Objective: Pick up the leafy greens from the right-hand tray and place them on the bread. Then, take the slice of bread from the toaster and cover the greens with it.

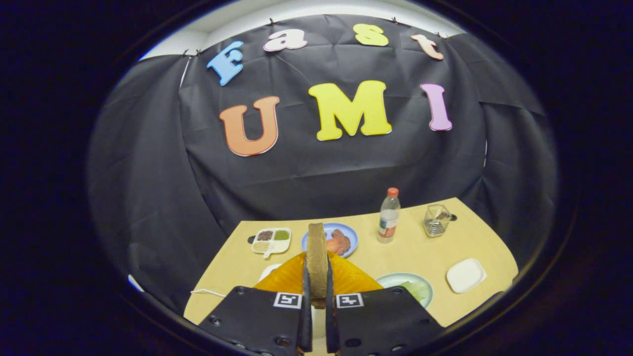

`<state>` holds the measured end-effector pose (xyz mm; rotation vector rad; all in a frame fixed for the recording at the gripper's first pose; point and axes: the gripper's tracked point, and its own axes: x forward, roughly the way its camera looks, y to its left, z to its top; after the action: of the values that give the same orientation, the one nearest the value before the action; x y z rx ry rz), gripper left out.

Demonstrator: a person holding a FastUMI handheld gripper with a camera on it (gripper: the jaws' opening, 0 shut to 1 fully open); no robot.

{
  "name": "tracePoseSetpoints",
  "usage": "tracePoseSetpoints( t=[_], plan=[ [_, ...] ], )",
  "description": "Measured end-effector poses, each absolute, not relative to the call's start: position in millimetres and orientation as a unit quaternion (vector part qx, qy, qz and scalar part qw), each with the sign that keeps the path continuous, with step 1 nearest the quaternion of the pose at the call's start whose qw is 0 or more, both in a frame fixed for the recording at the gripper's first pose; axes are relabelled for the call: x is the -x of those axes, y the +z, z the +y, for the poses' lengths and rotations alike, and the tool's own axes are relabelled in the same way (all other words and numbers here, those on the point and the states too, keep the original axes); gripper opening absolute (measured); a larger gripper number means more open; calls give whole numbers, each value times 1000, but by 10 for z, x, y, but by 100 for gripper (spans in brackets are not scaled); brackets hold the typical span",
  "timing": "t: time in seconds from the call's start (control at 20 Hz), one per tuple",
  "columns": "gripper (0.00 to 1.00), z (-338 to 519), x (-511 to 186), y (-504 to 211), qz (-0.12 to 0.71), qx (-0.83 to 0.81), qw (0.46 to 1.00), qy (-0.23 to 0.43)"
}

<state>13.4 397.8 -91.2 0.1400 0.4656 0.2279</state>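
Note:
My gripper (317, 279) is shut on a brown slice of bread (316, 247), which stands upright and edge-on between the two fingers and sticks out above their tips. Right behind and below the slice spreads an orange-yellow ribbed surface (284, 279); I cannot tell what it is. To the right of the fingers a pale green plate (395, 278) holds light leafy greens (418, 291), partly hidden by the gripper body.
On the tan table beyond the bread: a blue plate (348, 231) with reddish food, a white sectioned dish (271, 241) of grains, a red-capped bottle (389, 215) and a wire holder (436, 220). A white square dish (465, 275) lies near the right edge. A white cable (207, 292) runs at the left.

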Motion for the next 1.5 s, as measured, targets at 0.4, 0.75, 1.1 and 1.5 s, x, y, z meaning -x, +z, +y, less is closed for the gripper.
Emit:
tracePoseSetpoints(
  t=[0.4,0.75,1.1,1.5],
  plan=[
    [11,3083,-392,-2157,311,-86,941,97],
    [11,3176,-417,-2884,348,-109,923,126],
    [17,2846,-541,-3055,345,-108,926,113],
    [64,2333,-674,-3449,381,-92,915,96]
  ],
)
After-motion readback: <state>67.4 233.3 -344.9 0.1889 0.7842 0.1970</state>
